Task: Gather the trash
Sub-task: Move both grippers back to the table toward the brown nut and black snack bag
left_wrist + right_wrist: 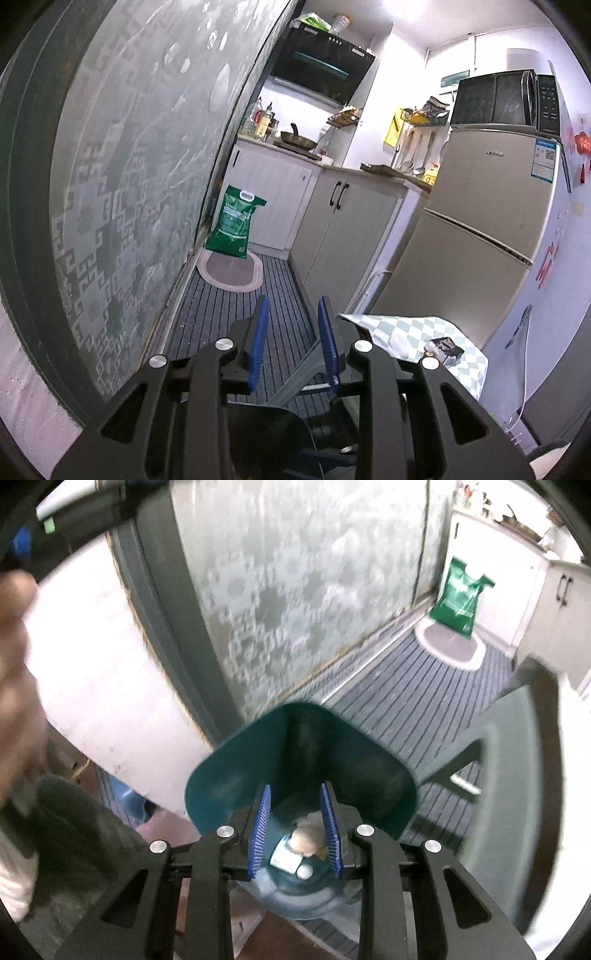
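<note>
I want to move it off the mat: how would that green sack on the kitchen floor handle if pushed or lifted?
The green sack looks full and stands upright against the wall, so it is probably heavy. A push up high might tip it. The handle cut-out at its top suggests lifting there.

This is a small home kitchen. Ahead of the left gripper stand white cabinets [351, 218] with a pan [299, 140] under a range hood [321, 74]; to its right, a fridge [480, 229] carries a microwave [506, 99].
</note>
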